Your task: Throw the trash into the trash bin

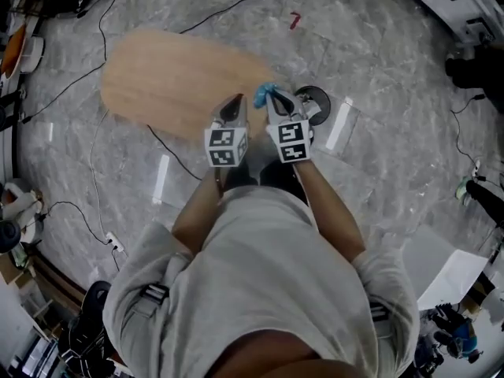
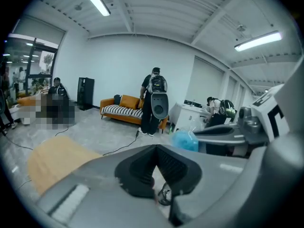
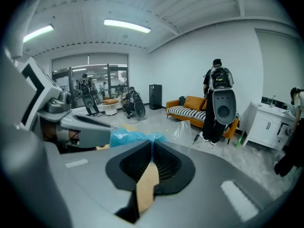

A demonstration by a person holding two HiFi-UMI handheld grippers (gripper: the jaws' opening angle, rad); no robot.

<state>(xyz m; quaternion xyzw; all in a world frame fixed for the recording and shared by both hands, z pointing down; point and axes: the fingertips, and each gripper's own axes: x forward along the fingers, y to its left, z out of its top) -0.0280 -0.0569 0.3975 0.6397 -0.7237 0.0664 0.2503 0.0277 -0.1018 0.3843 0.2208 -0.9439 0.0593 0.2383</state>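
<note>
Trash [image 1: 265,94]: crumpled light-blue thin plastic film. It is bunched at the far tip of your right gripper, up off the floor. In the head view it sits at the right edge of the round wooden table [image 1: 169,81].

Your left gripper [image 2: 155,147]: jaw tips pressed together with nothing between them. Only floor shows through the small gap behind the tips.

Your right gripper [image 3: 152,145]: jaws closed, pinching the blue film. A thin blue strip runs down between the pads, and the bulk puffs out past the tips, toward the left.

The 2 grippers are side by side and close. The left one is just left of the trash; can't tell if it touches it.

Each gripper's cube [image 1: 224,146] carries black-and-white square markers.

On the floor just right of your right gripper is a dark round object [image 1: 313,101]; can't tell what it is. Further right lies a clear plastic sheet [image 1: 339,124].
</note>
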